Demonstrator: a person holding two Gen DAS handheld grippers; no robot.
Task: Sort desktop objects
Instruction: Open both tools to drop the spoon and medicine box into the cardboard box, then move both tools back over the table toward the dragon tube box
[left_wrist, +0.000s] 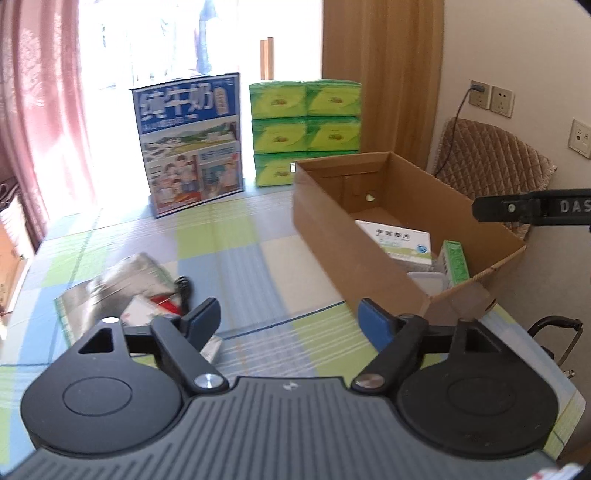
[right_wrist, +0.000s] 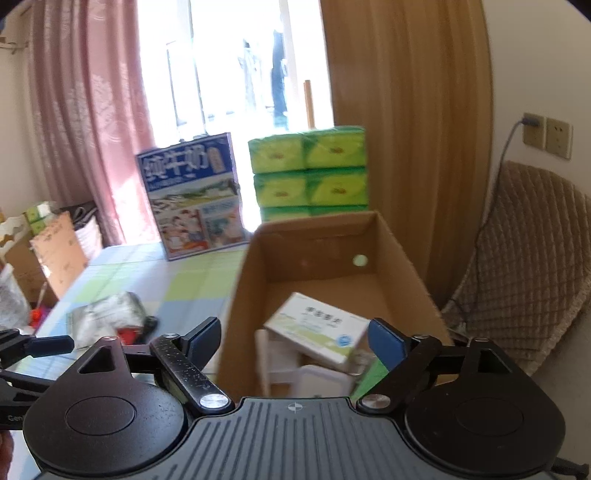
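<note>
We hold both grippers, left gripper (left_wrist: 288, 323) and right gripper (right_wrist: 295, 338), wide open and empty; several packets sit in the cardboard box (left_wrist: 325, 236), while a small pile (left_wrist: 147, 295) waits left.

The blue carton (left_wrist: 190, 144) standing at the far end of the worktop bears large white characters reading "纯牛奶" across its top. The black tool (left_wrist: 532, 211) entering from the right edge of the left wrist view shows the letters "DAS", cut off by the frame. Print on the white box (left_wrist: 400, 242) inside the cardboard box (left_wrist: 332, 236) is too blurred to read.
</note>
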